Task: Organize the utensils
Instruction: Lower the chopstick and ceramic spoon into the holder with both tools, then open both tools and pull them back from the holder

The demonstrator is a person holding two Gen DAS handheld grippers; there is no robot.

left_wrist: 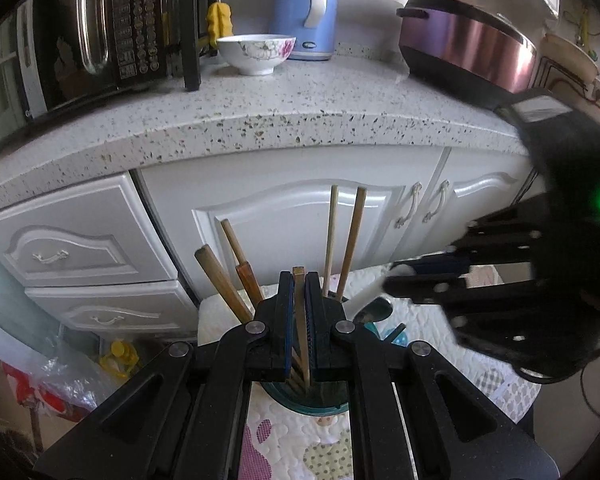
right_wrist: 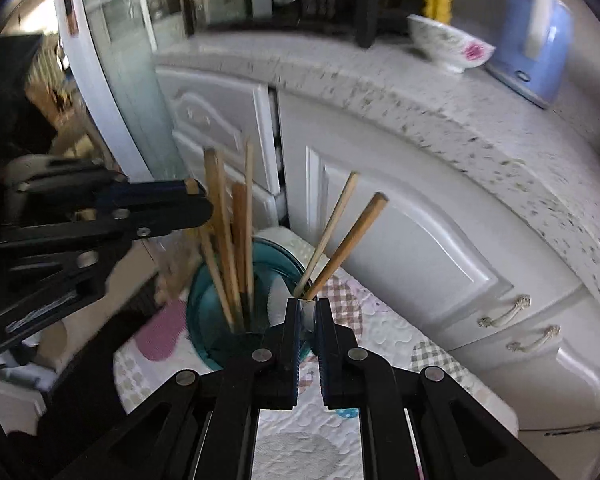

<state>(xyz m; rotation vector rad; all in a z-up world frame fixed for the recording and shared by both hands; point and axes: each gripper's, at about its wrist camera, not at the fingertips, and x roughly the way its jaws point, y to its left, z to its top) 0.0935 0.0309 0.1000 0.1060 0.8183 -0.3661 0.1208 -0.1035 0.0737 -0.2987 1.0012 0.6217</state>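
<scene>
Over the teal cup (right_wrist: 204,320), the left gripper (left_wrist: 299,280) is clamped on one wooden chopstick (left_wrist: 300,320) standing in it, while the right gripper (right_wrist: 309,312) pinches a white spoon handle (right_wrist: 309,314). More chopsticks (right_wrist: 228,240) lean inside, quilted cloth (right_wrist: 300,452) underneath.

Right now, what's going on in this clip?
A person with two handheld grippers is sorting utensils into a teal cup on a quilted mat. The left gripper is shut on a wooden chopstick standing in the cup. The right gripper is closed on the white handle of a spoon beside it. Several more chopsticks already stand in the cup.
</scene>
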